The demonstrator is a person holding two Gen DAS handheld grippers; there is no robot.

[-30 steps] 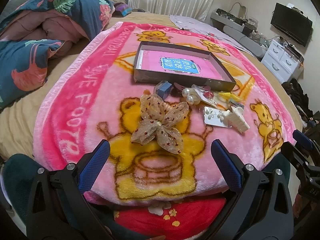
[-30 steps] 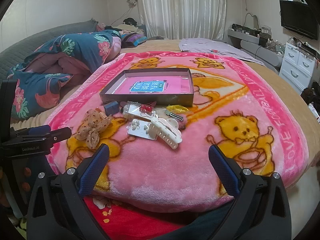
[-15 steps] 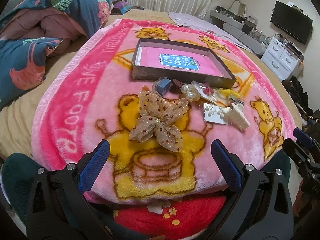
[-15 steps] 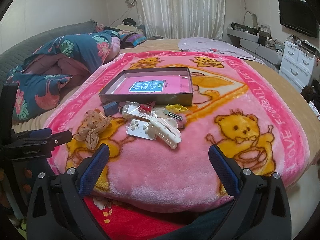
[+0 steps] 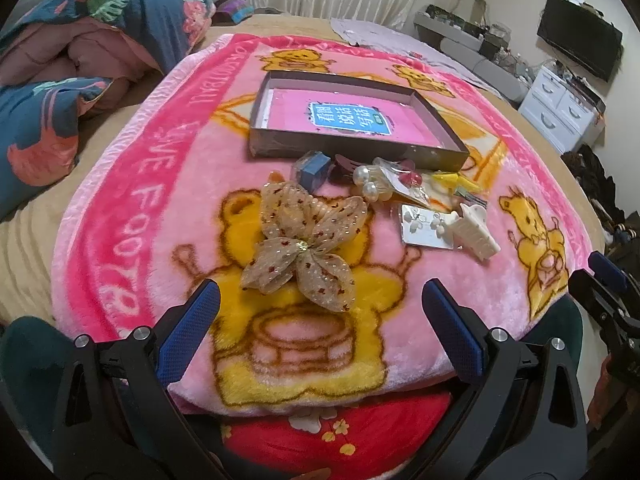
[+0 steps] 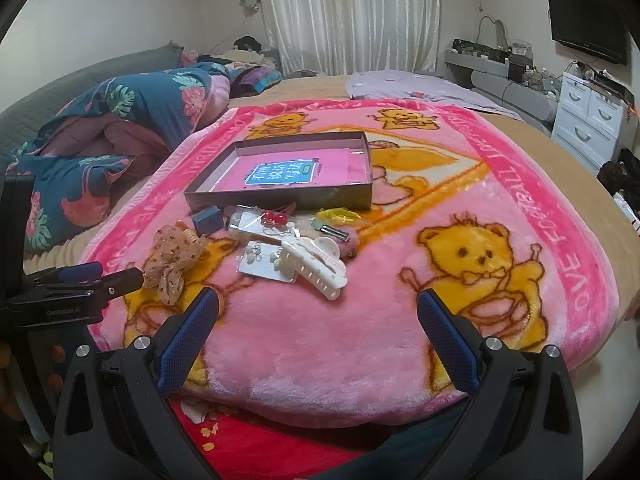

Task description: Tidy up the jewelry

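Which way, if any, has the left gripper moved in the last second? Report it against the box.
Yes: the left gripper has eased slightly forward; the box and bow look larger.

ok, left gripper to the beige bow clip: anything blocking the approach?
Nothing visible does. The left gripper is open and empty, and the bow clip lies just ahead on bare blanket. The blue box and pearls sit beyond the bow clip, toward the tray.

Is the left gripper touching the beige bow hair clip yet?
Apart. In the left wrist view the left gripper is open, its blue pads on either side of the beige bow hair clip, with pink blanket visible between each pad and the bow.
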